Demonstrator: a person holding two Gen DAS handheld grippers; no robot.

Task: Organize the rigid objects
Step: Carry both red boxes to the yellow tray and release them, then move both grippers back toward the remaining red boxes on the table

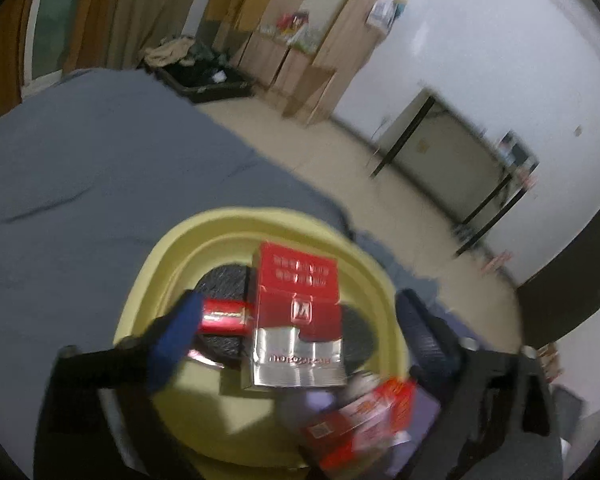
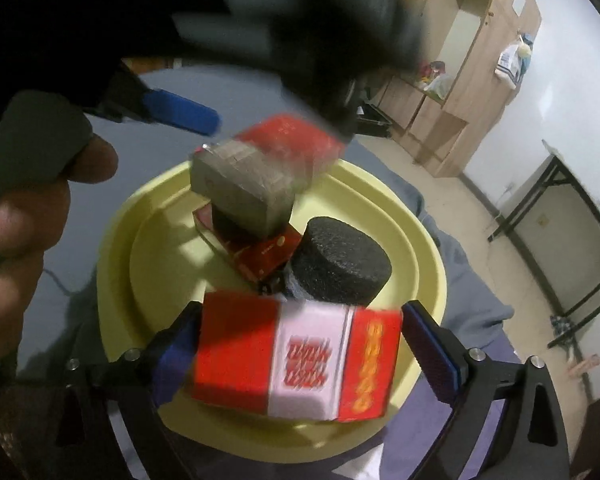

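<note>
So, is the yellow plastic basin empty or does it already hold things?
It holds things: inside the yellow plastic basin lie a black foam disc and a small dark-red box.

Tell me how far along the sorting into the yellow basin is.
Done: a black puck and a small red box lie in the yellow basin. In hand: a red-and-silver box sits between the open left gripper; a red-and-white box between the open right gripper, both above the basin. Left: nothing else in view.
</note>
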